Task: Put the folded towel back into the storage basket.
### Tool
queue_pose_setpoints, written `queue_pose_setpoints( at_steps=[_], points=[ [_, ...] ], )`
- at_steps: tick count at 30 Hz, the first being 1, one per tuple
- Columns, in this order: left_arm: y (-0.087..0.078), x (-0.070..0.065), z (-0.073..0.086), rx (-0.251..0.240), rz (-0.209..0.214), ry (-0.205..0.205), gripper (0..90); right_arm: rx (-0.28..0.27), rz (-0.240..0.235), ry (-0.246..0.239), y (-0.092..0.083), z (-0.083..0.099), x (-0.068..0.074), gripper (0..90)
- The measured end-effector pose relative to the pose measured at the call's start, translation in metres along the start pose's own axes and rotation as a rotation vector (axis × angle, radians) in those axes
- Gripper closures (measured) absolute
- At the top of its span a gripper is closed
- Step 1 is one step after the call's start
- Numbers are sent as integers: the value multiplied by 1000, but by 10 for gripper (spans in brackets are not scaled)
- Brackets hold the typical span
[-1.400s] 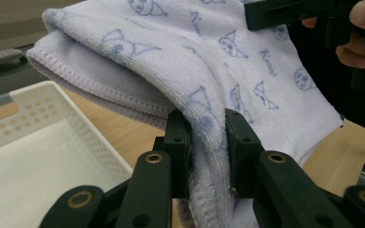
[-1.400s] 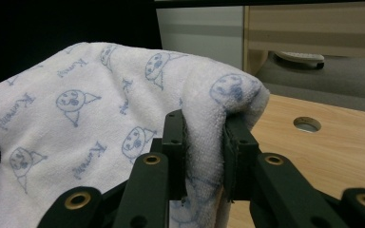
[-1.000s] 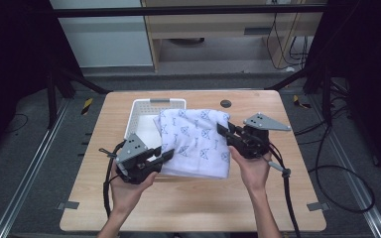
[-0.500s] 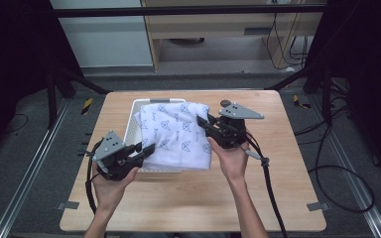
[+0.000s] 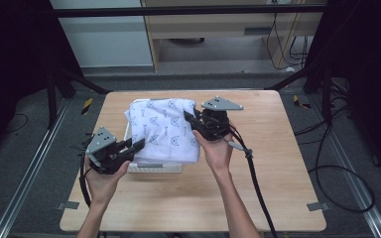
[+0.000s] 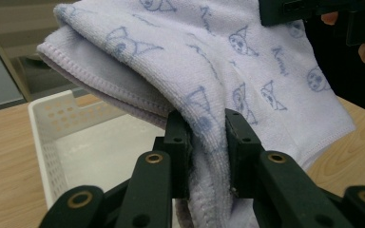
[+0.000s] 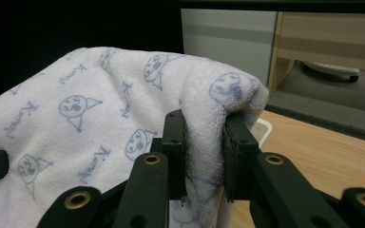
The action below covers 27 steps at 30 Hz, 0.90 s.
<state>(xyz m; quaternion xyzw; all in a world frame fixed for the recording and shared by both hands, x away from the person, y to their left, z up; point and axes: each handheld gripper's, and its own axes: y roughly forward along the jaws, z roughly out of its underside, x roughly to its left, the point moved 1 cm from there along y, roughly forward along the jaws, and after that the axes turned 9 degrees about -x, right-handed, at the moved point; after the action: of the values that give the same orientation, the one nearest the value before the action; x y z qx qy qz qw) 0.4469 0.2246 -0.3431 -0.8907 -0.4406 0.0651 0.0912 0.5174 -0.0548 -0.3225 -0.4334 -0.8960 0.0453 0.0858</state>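
High view: left gripper (image 5: 138, 146) and right gripper (image 5: 189, 119) clamp folded towel (image 5: 164, 130), lifted above white basket (image 5: 154, 168); lowering inside and release remain.

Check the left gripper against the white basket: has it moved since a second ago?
Yes. The left gripper, shut on the towel, has shifted left, from in front of the white basket to its left corner.

Colours/patterns:
towel (image 5: 166, 130) white with pale blue cartoon faces and script; basket (image 6: 52, 137) white, perforated; table (image 5: 278, 163) light wood grain; jaws black.
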Motion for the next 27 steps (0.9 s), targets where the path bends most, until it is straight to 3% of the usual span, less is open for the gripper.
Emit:
queue_pose_setpoints(
  at_steps=[27],
  points=[
    [14, 45, 13, 24, -73, -48, 732, 0, 18, 23, 57, 15, 6, 742]
  ],
)
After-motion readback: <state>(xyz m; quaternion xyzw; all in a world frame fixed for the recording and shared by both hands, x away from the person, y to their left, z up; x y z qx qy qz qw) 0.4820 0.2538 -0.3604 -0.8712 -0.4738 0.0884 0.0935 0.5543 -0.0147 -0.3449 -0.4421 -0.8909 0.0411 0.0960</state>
